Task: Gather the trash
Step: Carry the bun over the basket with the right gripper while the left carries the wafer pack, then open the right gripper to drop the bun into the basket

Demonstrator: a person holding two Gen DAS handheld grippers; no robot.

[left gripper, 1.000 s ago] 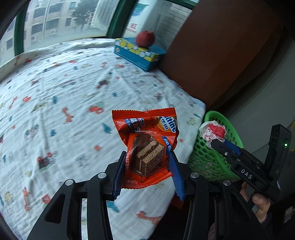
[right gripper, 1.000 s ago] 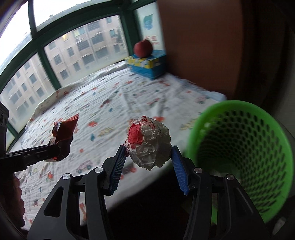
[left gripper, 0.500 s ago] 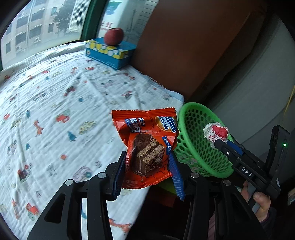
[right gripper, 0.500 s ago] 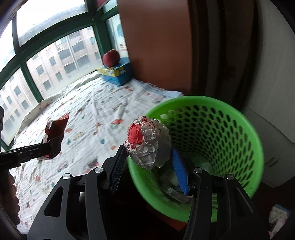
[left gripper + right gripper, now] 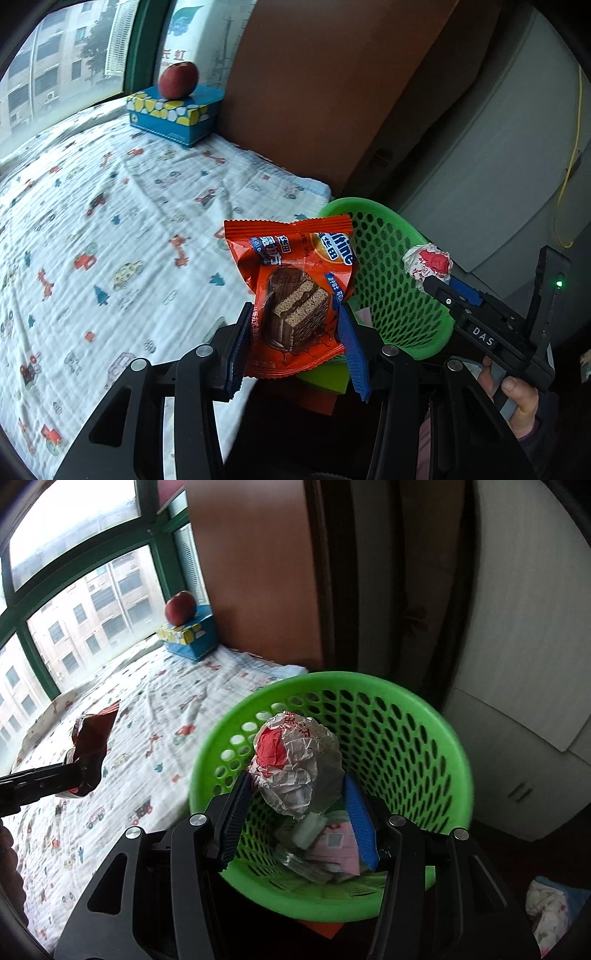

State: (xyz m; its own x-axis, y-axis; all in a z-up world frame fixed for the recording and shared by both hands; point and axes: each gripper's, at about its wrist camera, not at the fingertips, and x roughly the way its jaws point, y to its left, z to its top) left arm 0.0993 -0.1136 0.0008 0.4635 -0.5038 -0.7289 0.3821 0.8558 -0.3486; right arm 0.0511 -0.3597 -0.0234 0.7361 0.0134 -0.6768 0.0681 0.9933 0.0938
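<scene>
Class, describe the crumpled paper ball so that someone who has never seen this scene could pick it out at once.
Find the green perforated basket beside the patterned bed. Just over its opening, the right gripper clamps a crumpled paper ball. It is white, wrinkled and round with a red patch, unlike the flat orange snack wrapper in the left gripper.

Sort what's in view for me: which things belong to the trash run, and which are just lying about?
Job:
orange snack wrapper in left gripper
crumpled paper ball in right gripper
green basket

Lying about:
apple
blue box under it
printed sheet
</scene>
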